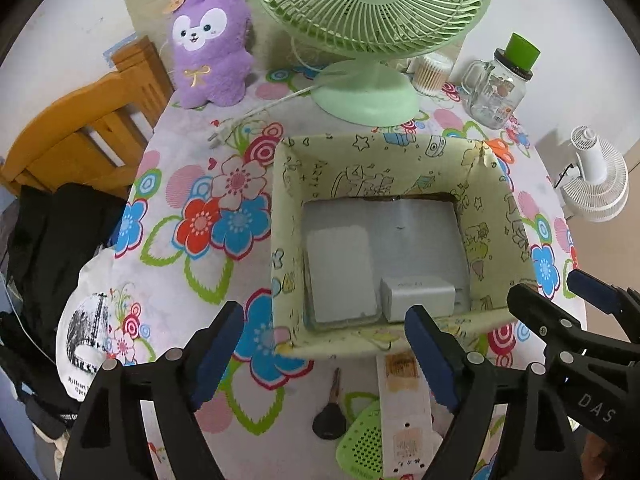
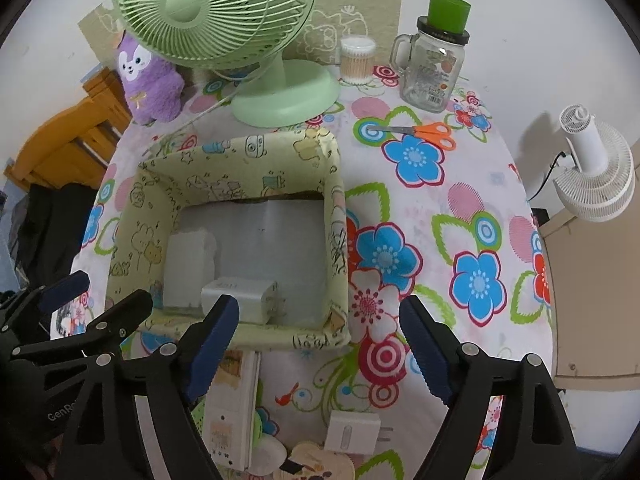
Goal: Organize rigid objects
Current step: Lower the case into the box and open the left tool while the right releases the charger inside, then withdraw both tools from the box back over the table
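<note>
Inside the pale-green doodled box (image 1: 400, 168) – white charger (image 1: 418, 296), flat case (image 1: 342, 276) – both tools gape empty.

Matt fabric storage box (image 1: 400, 168)

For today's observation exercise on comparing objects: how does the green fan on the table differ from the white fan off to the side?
The green fan stands on the flowered table on a round base, while the white fan sits beyond the table's edge. The green fan has a flat round grille; the white fan's grille is a deep ribbed shell. The green fan's white cord lies on the cloth; a dark cord hangs by the white fan. Both are grilled fans.
</note>
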Tool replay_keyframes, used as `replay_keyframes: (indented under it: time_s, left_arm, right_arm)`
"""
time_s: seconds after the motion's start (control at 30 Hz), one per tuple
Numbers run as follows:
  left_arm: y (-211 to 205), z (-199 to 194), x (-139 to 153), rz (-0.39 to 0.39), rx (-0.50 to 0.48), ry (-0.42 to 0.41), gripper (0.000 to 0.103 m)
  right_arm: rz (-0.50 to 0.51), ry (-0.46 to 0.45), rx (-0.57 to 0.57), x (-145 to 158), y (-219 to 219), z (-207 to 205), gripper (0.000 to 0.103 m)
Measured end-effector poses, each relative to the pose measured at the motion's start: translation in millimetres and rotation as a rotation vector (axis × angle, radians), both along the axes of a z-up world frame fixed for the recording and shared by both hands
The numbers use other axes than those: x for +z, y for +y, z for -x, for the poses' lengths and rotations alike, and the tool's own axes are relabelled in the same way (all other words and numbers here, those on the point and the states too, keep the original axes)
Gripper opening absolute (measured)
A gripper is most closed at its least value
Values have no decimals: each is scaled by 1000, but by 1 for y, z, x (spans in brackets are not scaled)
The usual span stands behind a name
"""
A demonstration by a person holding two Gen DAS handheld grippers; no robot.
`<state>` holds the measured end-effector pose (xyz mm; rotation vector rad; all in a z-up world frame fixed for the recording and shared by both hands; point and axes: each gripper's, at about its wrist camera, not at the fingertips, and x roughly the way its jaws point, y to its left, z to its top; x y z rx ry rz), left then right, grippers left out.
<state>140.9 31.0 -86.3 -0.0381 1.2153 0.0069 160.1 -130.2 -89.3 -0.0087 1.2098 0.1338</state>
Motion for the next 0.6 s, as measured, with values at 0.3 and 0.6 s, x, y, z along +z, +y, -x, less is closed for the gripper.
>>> replay_keyframes:
  time_s: [0.3, 0.6]
  left_arm:
    - [-6, 17, 12, -17, -7, -20, 86]
    - [-14, 30, 26, -27, -9, -47, 87]
  right_arm:
    - [-20, -16, 8, 9, -6, 18, 85]
    - [-33, -50, 13, 24, -16, 32, 85]
